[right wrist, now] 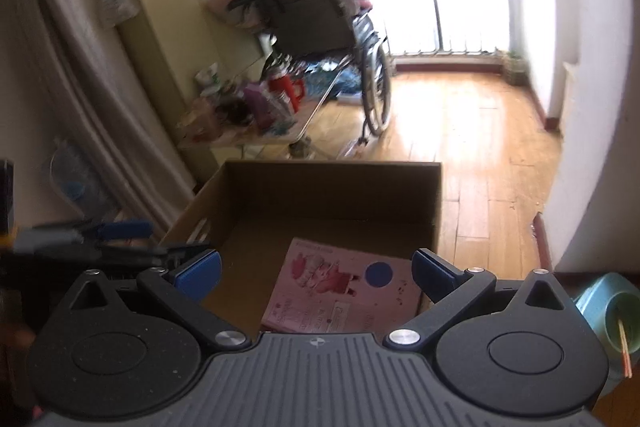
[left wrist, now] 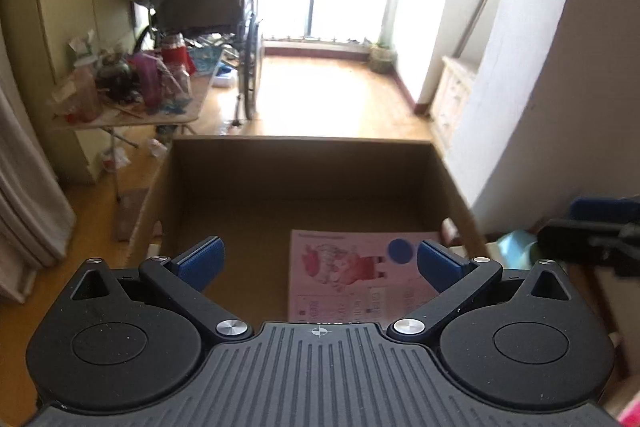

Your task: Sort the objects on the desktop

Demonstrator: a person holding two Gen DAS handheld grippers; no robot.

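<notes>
I see both claws, left claw and right claw, spread apart, empty, above brown cardboard box; flat pink printed booklet inside.

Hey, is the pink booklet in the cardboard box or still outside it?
In. The pink booklet lies flat on the floor of the cardboard box, walls rising around it; both wrist views show it there, with nothing gripping it.

Pink sheet in the cardboard box: printed lines and small blocks of text, too blurred to read; a red figure and a blue dot show.
Gripper body: small crosshair mark, no lettering.
Other surfaces: nothing legible.
</notes>
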